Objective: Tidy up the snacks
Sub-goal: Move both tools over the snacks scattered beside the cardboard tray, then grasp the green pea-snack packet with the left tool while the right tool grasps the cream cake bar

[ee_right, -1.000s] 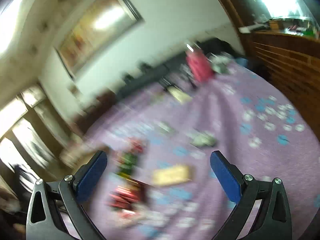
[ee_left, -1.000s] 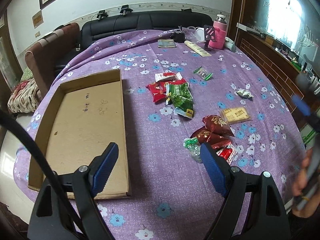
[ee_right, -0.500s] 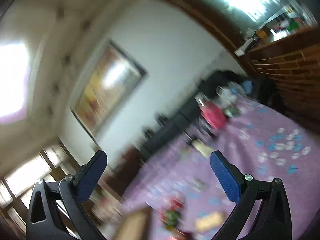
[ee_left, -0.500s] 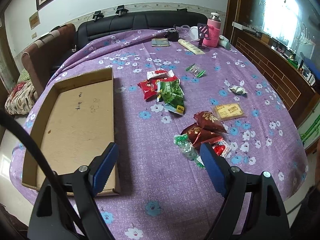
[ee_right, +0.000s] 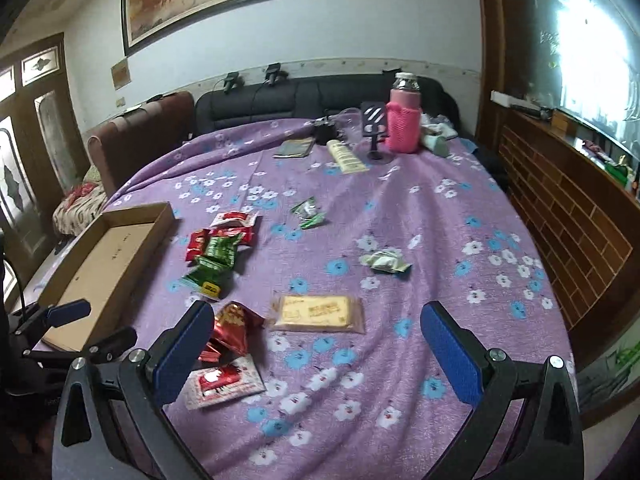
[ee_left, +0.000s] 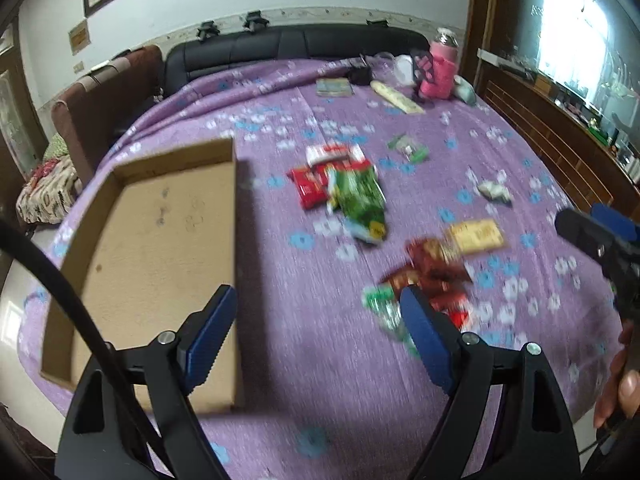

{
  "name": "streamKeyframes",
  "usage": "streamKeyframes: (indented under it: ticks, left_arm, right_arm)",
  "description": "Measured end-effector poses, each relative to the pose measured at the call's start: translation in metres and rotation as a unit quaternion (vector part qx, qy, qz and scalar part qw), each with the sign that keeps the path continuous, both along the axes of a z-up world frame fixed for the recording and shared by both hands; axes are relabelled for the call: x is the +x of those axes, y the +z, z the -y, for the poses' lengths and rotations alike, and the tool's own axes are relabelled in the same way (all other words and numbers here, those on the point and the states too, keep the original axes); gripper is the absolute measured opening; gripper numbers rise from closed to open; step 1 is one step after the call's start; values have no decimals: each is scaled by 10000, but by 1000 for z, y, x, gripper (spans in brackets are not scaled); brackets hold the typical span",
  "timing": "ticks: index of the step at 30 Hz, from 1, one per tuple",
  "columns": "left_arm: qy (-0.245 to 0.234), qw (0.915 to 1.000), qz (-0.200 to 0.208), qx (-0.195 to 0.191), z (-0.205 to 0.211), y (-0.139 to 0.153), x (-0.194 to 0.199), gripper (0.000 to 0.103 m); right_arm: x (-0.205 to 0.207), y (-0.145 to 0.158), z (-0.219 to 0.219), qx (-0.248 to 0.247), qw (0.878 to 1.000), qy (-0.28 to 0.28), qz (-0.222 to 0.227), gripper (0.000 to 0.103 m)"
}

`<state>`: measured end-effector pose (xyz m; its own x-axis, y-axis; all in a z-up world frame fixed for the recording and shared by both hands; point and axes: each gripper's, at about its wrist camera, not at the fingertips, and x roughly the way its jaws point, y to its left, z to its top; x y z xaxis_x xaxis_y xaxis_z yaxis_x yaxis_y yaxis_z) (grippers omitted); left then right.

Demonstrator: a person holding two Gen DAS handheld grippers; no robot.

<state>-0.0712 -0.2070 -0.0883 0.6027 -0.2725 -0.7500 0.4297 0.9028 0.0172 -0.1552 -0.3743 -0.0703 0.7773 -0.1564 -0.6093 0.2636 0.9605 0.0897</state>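
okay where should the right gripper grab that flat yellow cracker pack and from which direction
Probably from above, across the cracker pack's short width near its middle. It lies flat, long side left to right, clear of the red packets. The right gripper is open just short of it.

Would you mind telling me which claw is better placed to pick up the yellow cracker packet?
Right. The right claw is open with the yellow cracker packet lying just ahead between its fingers; the left claw faces bare cloth beside the cardboard tray.

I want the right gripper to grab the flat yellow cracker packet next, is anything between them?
Nothing visible. The flat yellow cracker packet lies on bare purple flowered cloth ahead of the open right gripper. The crumpled red foil snack bag sits beside it, left of that path.
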Motion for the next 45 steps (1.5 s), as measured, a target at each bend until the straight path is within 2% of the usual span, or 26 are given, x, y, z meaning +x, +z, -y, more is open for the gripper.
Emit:
streamKeyframes:
  ticks: [4, 6, 11, 14, 19, 25, 27, 29, 34, 40, 45]
  left_arm:
    - [317, 9993, 149, -105, -13, 15, 17, 84]
    - [394, 9989, 94, -237, -22, 13, 17, 84]
    - [85, 9998, -118, -161, -17, -4, 6, 84]
    - [-127, 9997, -205, -68, -7, -11, -1, 84]
    - [-327, 9990, -295, -2, 5, -15, -2, 84]
    - [-509, 9971, -553, -85, 13, -18, 1, 84]
    - [-533, 9969, -574, -81, 17, -18, 2, 84]
    - [-538, 9969, -577, -77, 20, -17, 4, 84]
    - [-398, 9975, -579, -69, 24, -16, 20, 84]
    - [-199, 9968, -775, -19, 31, -25, 44, 84]
    - [-154, 9963, -848, -16, 33, -27, 51, 84]
  right_arm:
    - [3, 7, -7, -81, 9999, 62, 83, 103]
    - [-3, 6, -8, -154, 9998, 52, 107, 103]
    - [-6, -13, 7, 84, 9998, 151, -119, 103]
    - [-5, -22, 13, 79, 9994, 107, -327, 103]
    - [-4, -28, 12, 76, 9984, 382, -417, 103]
    - [5, -36, 12, 256, 9958, 733, -477, 91]
    - [8, -38, 12, 260, 9952, 790, -517, 79]
    - [12, -41, 13, 326, 9944, 834, -561, 71]
    - [22, -47, 17, 490, 9927, 893, -643, 71]
    - [32, -53, 22, 550, 9912, 948, -737, 71]
    - [37, -55, 27, 625, 9903, 992, -746, 71]
